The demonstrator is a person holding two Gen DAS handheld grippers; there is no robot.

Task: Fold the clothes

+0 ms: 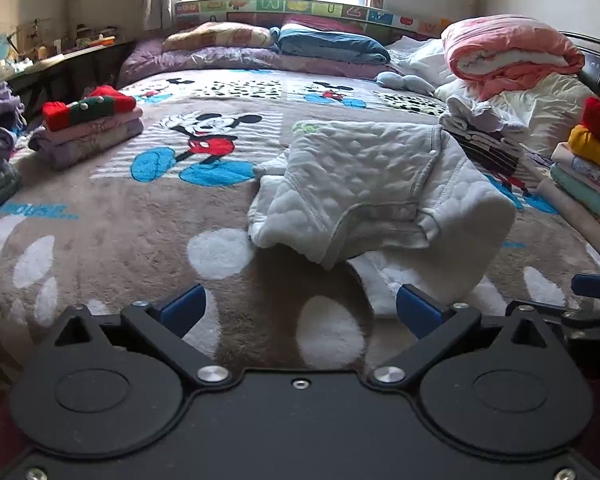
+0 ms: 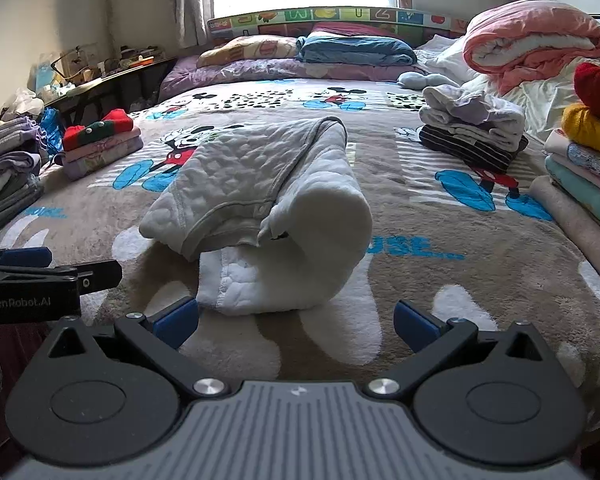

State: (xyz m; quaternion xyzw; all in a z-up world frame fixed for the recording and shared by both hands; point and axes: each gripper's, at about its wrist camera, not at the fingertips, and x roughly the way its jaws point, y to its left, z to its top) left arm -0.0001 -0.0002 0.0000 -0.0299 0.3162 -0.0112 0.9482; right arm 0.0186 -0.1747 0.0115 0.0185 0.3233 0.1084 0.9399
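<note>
Two wide-spread grippers, left gripper [image 1: 299, 312] and right gripper [image 2: 296, 322], empty, face one white garment [image 2: 260, 200]

The bed [image 2: 440, 280] was covered by a plush grey-brown cartoon-mouse blanket [image 1: 112, 240]. On it, near the middle, lay a white quilted garment [image 2: 260, 200], loosely folded over itself. A small folded pile topped with red and green [image 1: 90, 128] sat at the left, a striped and white pile [image 2: 472, 132] at the right, and pillows [image 2: 352, 50] lay along the far end.
</note>
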